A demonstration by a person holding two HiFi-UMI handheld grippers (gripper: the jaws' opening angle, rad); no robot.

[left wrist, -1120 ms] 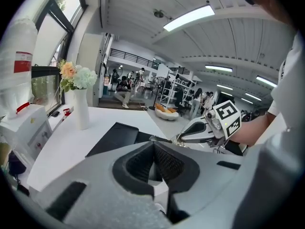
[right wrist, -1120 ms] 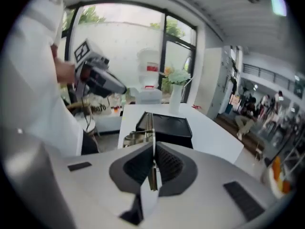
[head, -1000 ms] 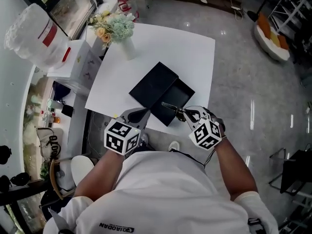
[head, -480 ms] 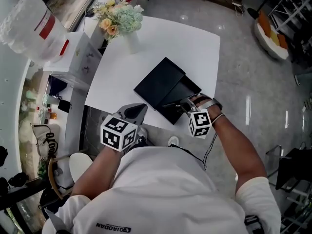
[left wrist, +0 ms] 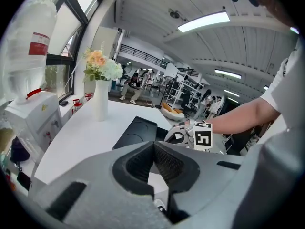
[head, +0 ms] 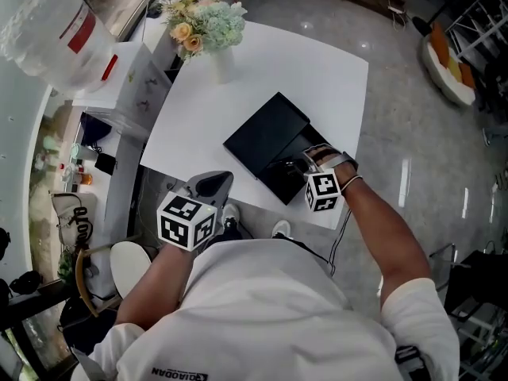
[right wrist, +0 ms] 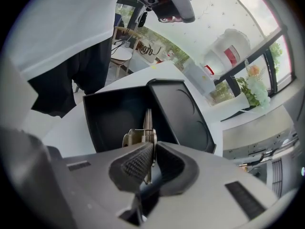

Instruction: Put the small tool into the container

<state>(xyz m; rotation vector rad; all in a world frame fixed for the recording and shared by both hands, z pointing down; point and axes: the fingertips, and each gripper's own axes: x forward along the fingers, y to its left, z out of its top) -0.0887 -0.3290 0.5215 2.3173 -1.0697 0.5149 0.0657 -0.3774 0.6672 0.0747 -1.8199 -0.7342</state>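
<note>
Forward off the near edge goes the right gripper (head: 297,166), which a second ago hung short of the black container (head: 279,182) and now reaches over its open mouth; the left gripper (head: 213,183) has drawn back a little and hangs off the near edge of the worktop (head: 317,78), towards the left, its fingers together on nothing. The container sits by the near right corner, with its flat black lid (head: 266,137) touching it on the far left side; whether the lid overlaps the rim I cannot tell. The small tool (right wrist: 144,133), a thin metal piece, stands edge-on between the right fingers and juts out over the hollow of the container; those fingers are opening, though the pads seem to touch the metal yet. My worry is the release itself; the tool points towards the wall where the lid lies, so if it slips forward as the grip slackens it may land on the lid or straddle the rim and never reach the bottom; from any height, hard metal on a hard black floor may also bounce or skid; it might equally cling to one ribbed pad and get carried out as the gripper withdraws. The worktop is plain white and smooth, bare but for a white vase of flowers (head: 208,28) at its far left corner; beyond that corner stands a water dispenser (head: 48,38) with its bottle, and all round lies glossy grey floor (head: 413,133), in what the left gripper view shows as a large lit hall with shelving and people far off.
</note>
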